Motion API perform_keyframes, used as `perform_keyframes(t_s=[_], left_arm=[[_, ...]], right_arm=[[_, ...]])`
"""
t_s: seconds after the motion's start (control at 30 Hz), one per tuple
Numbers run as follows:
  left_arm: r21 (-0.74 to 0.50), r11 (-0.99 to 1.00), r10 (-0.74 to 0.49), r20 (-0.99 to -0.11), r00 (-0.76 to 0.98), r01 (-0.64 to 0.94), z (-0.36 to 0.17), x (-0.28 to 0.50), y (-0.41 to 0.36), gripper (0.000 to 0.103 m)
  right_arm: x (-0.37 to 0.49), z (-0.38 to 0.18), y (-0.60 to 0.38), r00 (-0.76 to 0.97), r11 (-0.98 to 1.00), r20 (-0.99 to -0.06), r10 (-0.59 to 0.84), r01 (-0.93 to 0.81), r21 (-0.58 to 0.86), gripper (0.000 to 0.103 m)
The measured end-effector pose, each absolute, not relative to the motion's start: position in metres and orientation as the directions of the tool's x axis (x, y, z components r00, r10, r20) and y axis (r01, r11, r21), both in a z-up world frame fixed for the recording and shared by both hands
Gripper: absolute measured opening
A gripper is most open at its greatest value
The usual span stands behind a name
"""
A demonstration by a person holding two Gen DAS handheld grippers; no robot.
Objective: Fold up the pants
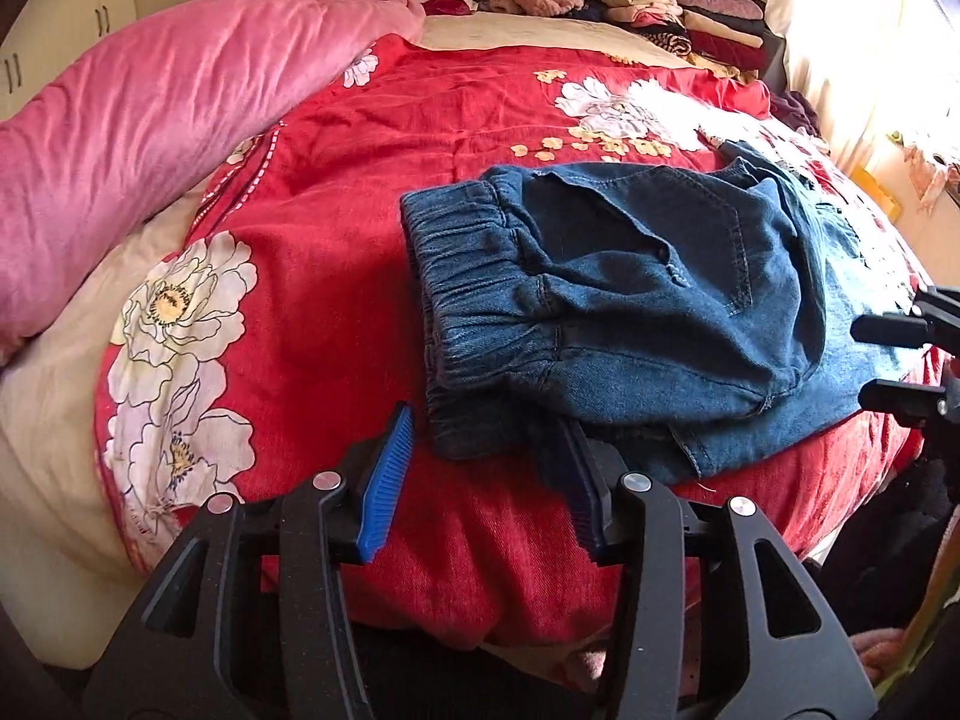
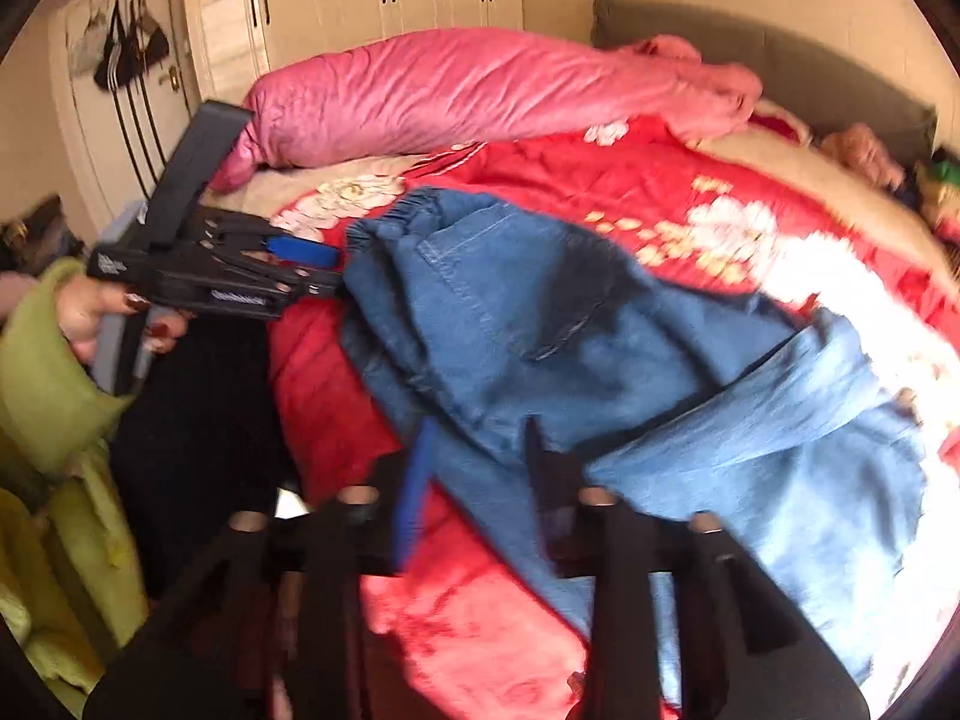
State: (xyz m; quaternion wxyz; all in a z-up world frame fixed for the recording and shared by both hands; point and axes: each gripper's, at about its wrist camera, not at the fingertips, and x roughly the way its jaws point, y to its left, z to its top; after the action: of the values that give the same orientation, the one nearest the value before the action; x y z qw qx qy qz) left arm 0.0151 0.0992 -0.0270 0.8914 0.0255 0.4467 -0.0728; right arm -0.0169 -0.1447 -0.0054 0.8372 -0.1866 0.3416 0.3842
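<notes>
The left gripper [image 1: 486, 480] is spread wide, holding nothing, its blue pads just short of the waistband. The right gripper [image 2: 474, 492] is likewise spread, above the denim. The pants [image 1: 630, 300] lie crumpled near the bed's [image 1: 336, 276] near edge, on the red floral cover.

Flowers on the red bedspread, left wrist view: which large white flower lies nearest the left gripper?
The white flower at the bedspread's left edge, beside the left gripper; the other bloom lies beyond the jeans.
</notes>
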Motion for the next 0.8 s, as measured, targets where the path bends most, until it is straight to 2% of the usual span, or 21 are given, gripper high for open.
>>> perform_keyframes(t_s=[0.13, 0.23, 0.27, 0.3, 0.47, 0.57, 0.67, 0.7, 0.77, 0.8], left_arm=[[-0.021, 0.988, -0.107, -0.802, 0.588, 0.152, -0.026, 0.013, 0.097, 0.039], [-0.022, 0.989, -0.106, -0.804, 0.585, 0.149, -0.026, 0.013, 0.097, 0.04], [-0.025, 0.989, -0.108, -0.806, 0.582, 0.148, -0.026, 0.013, 0.096, 0.039], [-0.027, 0.989, -0.108, -0.806, 0.581, 0.148, -0.026, 0.013, 0.096, 0.039], [-0.033, 0.99, -0.108, -0.81, 0.576, 0.139, -0.028, 0.015, 0.096, 0.04], [-0.034, 0.991, -0.105, -0.813, 0.573, 0.132, -0.028, 0.015, 0.098, 0.041], [-0.032, 0.992, -0.096, -0.808, 0.581, 0.12, -0.021, 0.01, 0.102, 0.047], [-0.034, 0.993, -0.095, -0.804, 0.587, 0.114, -0.018, 0.007, 0.105, 0.051], [-0.041, 0.995, -0.087, -0.793, 0.604, 0.089, -0.01, 0.0, 0.116, 0.055], [-0.044, 0.996, -0.082, -0.788, 0.61, 0.076, -0.006, -0.002, 0.12, 0.055]], right_arm=[[-0.017, -0.019, -0.134, 0.536, 0.583, -0.733, 0.42, -0.778, -0.235, 0.041], [-0.01, -0.031, -0.128, 0.555, 0.568, -0.748, 0.364, -0.769, -0.294, 0.04], [-0.008, -0.033, -0.128, 0.553, 0.562, -0.751, 0.361, -0.772, -0.298, 0.033], [-0.005, -0.034, -0.129, 0.532, 0.558, -0.763, 0.367, -0.782, -0.276, 0.0], [-0.014, -0.019, -0.14, 0.428, 0.569, -0.752, 0.501, -0.818, -0.087, 0.0], [-0.019, -0.019, -0.138, 0.431, 0.569, -0.751, 0.5, -0.817, -0.09, 0.0], [-0.017, -0.018, -0.141, 0.46, 0.594, -0.745, 0.483, -0.798, -0.107, 0.002], [-0.012, -0.016, -0.143, 0.45, 0.605, -0.749, 0.485, -0.792, -0.084, 0.004], [-0.004, -0.013, -0.15, 0.461, 0.648, -0.748, 0.478, -0.76, -0.054, 0.027], [0.0, -0.012, -0.155, 0.459, 0.67, -0.747, 0.48, -0.742, -0.025, 0.031]])
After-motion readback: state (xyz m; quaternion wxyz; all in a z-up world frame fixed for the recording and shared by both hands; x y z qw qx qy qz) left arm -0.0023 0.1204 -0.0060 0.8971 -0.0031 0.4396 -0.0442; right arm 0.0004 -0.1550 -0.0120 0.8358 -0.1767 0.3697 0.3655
